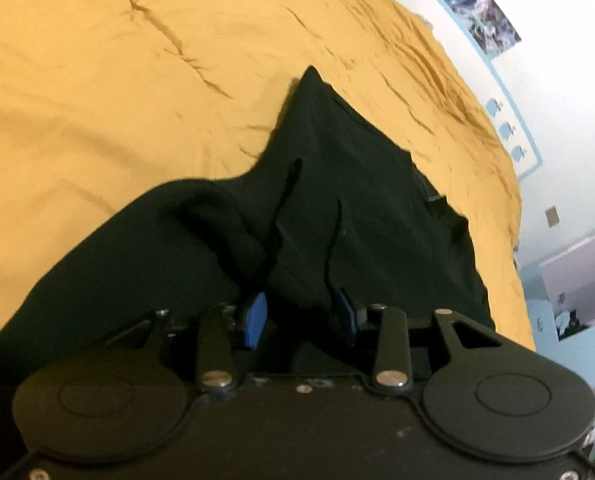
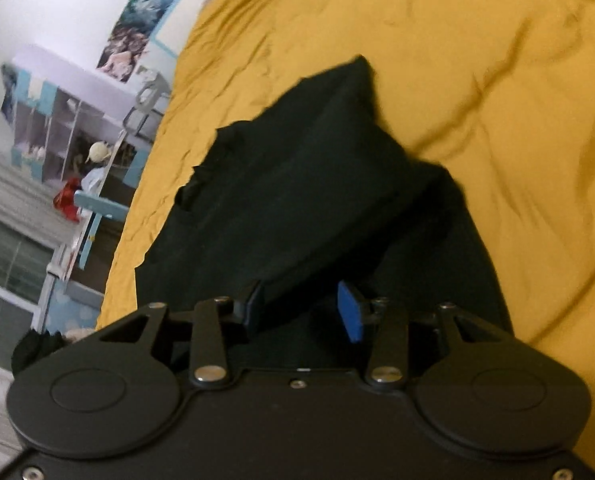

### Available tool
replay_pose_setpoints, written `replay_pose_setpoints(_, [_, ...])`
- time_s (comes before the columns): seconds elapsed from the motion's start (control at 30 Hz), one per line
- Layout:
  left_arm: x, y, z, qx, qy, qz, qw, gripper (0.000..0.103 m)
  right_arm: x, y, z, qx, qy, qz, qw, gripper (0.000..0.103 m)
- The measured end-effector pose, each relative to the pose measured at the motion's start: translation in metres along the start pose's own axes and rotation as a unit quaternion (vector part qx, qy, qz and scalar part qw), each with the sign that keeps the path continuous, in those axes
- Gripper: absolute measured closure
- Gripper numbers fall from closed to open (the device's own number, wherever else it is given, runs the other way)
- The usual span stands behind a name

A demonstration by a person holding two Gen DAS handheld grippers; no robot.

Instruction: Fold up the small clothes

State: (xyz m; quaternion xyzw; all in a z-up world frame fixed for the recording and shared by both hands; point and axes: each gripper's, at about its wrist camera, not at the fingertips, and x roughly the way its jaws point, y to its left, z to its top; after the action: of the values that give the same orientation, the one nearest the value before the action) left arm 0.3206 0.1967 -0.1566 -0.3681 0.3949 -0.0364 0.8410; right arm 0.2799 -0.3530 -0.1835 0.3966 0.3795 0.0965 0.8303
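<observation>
The black garment [image 1: 337, 200] lies rumpled on the yellow bed [image 1: 117, 80], its near edge hidden behind both tools. The left tool [image 1: 303, 320] and right tool [image 2: 301, 312] stand spread, pinching nothing; open bedding surrounds the cloth.

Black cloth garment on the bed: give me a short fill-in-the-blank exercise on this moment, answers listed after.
1. The black cloth garment lies on a bed cover whose colour is ____.
2. The pads of the right claw are ____ in colour.
3. The jaws of the left claw stand ____, pads apart over the cloth.
4. In the right wrist view, the poster-hung wall lies to the ____ of the bed.

Missing words: yellow; blue; open; left
</observation>
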Motion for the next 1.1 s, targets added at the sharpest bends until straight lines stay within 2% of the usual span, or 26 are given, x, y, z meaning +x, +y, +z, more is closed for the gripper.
replay_pose_setpoints(0.03, [0.002,-0.001,0.001,0.001,-0.002,0.000,1.0000,0.065,0.000,-0.001,-0.002,0.001,0.001,-0.002,1.000,0.060])
replay_pose_setpoints(0.07, [0.003,-0.002,0.002,0.003,-0.006,0.000,1.0000,0.069,-0.003,-0.002,-0.005,0.001,-0.001,-0.004,1.000,0.060])
replay_pose_setpoints(0.1, [0.005,-0.005,0.002,0.013,-0.009,0.002,0.9999,0.076,-0.004,-0.003,-0.007,0.001,-0.002,-0.005,1.000,0.060])
replay_pose_setpoints(0.13, [0.005,-0.005,0.004,0.021,-0.012,0.006,0.9997,0.090,-0.002,-0.002,-0.005,0.002,-0.002,-0.005,1.000,0.060])
replay_pose_setpoints(0.17, [0.005,-0.005,0.004,0.024,-0.010,0.003,0.9996,0.094,-0.002,-0.003,-0.006,0.005,-0.002,-0.006,1.000,0.060])
replay_pose_setpoints(0.27, [-0.008,-0.011,0.002,0.034,-0.037,-0.010,0.9987,0.096,-0.003,-0.002,-0.005,0.008,-0.003,-0.007,1.000,0.057])
replay_pose_setpoints(0.33, [-0.026,-0.021,0.002,0.065,-0.074,-0.028,0.9948,0.096,-0.002,0.001,-0.004,0.000,-0.003,-0.012,1.000,0.057])
replay_pose_setpoints(0.4, [-0.035,-0.029,0.002,0.099,-0.090,-0.018,0.9908,0.096,-0.003,0.004,-0.004,-0.009,-0.009,-0.016,1.000,0.054])
replay_pose_setpoints(0.47, [-0.023,-0.022,0.002,0.100,-0.070,0.008,0.9925,0.096,-0.003,0.006,-0.003,-0.004,-0.010,-0.015,1.000,0.054])
replay_pose_setpoints(0.53, [-0.004,-0.003,0.000,0.072,-0.031,0.028,0.9965,0.096,-0.006,0.008,-0.003,0.005,-0.017,-0.001,1.000,0.054])
replay_pose_setpoints(0.67, [0.001,0.009,-0.005,0.055,-0.021,0.032,0.9978,0.085,-0.016,0.024,0.000,-0.010,-0.040,0.021,0.999,0.054])
replay_pose_setpoints(0.73, [-0.011,0.002,-0.003,0.050,-0.023,0.043,0.9976,0.086,-0.017,0.032,0.003,-0.031,-0.058,0.025,0.997,0.053])
replay_pose_setpoints(0.83, [-0.042,-0.022,-0.010,0.086,-0.060,0.051,0.9932,0.082,-0.011,0.031,0.013,-0.033,-0.075,0.002,0.997,0.052])
replay_pose_setpoints(0.93, [-0.064,-0.047,-0.013,0.136,-0.110,0.030,0.9842,0.074,-0.007,0.024,0.017,-0.019,-0.079,-0.002,0.997,0.052])
replay_pose_setpoints(0.97, [-0.063,-0.055,-0.013,0.152,-0.110,0.018,0.9820,0.071,-0.005,0.021,0.018,-0.017,-0.080,0.001,0.997,0.052])
replay_pose_setpoints(1.03, [-0.046,-0.061,-0.011,0.165,-0.097,0.006,0.9815,0.070,-0.002,0.014,0.017,-0.009,-0.079,0.004,0.997,0.052])
replay_pose_setpoints(1.1, [-0.017,-0.056,-0.008,0.157,-0.060,0.019,0.9856,0.070,0.002,0.004,0.016,0.015,-0.075,-0.006,0.997,0.053])
